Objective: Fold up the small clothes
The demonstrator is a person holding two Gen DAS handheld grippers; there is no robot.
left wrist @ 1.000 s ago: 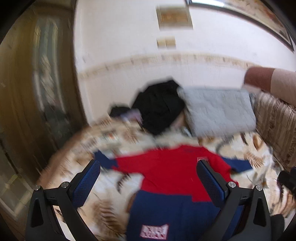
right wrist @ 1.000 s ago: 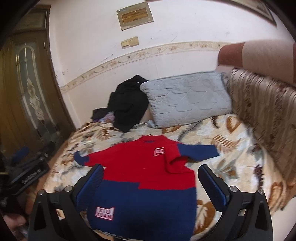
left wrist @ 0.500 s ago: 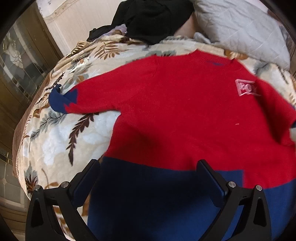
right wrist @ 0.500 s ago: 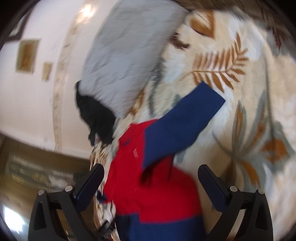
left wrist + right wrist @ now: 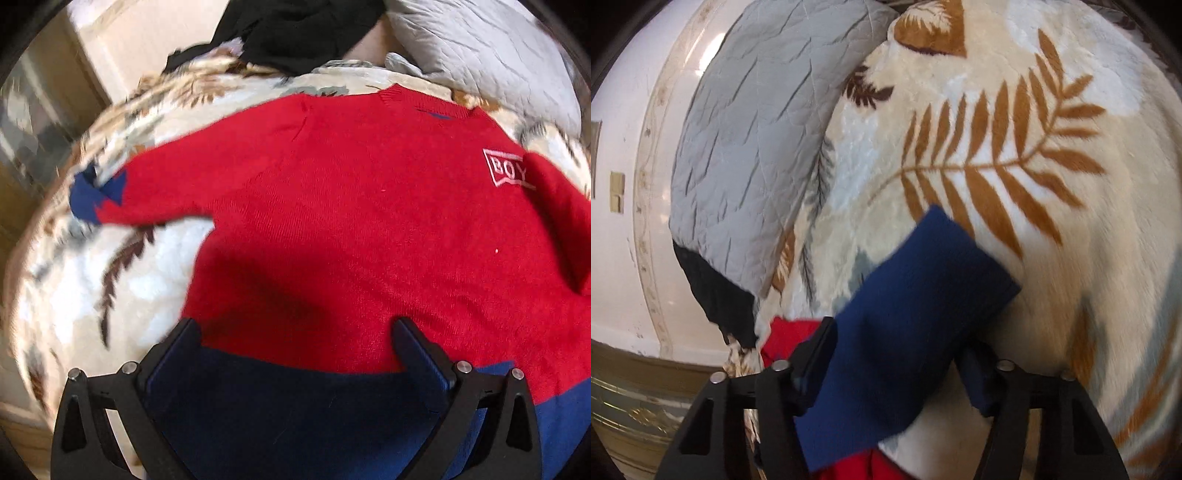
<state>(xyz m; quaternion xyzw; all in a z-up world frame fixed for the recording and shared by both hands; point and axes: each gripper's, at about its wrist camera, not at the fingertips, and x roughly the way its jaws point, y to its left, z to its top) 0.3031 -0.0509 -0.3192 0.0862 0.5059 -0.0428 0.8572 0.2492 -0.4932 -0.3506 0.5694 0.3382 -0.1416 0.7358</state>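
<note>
A small red and navy sweater (image 5: 369,229) with a white BOY patch lies flat on a leaf-print blanket (image 5: 92,280). Its red left sleeve with a navy cuff (image 5: 96,195) stretches out to the left. My left gripper (image 5: 295,350) is open, low over the sweater where red meets navy. In the right wrist view the navy right sleeve (image 5: 912,306) lies between the fingers of my right gripper (image 5: 897,354), whose jaws stand part-way closed around it; a firm grip cannot be told.
A grey quilted pillow (image 5: 757,147) and a pile of black clothes (image 5: 295,29) lie at the head of the bed. The bed's left edge (image 5: 22,295) drops off by a door. A white wall (image 5: 613,258) stands behind.
My left gripper has come down and closer to the sweater. My right gripper has moved onto the navy sleeve and its fingers have narrowed around it.
</note>
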